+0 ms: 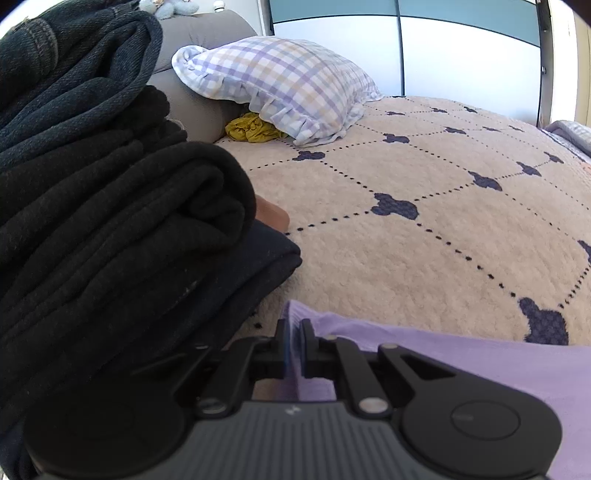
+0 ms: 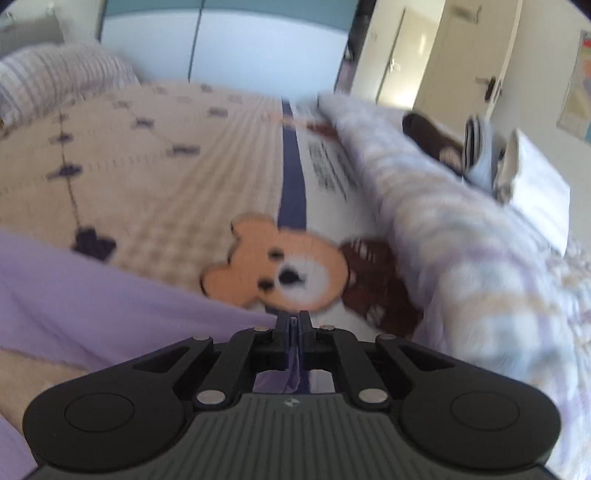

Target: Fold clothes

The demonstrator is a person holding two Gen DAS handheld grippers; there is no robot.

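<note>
A bed is covered by a cream blanket [image 1: 424, 229] patterned with dark dotted lines. A checked pillow [image 1: 280, 85] is propped against the grey headboard [image 1: 207, 33] at the bed's far edge. Pale wardrobe panels [image 1: 461, 55] are seen behind, brightly lit. Cream doors [image 2: 461, 55] are seen beyond.

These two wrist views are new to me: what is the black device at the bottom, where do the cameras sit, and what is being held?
Each black device is a hand-held gripper that a person carries, with a camera looking along its fingers. The left hand-held gripper and the right hand-held gripper are both shut on a lilac garment, stretched between them over a cream bed blanket. Folded dark clothes are stacked at the left view's left, a checked pillow behind. The right view, blurred, shows a bear motif.
</note>
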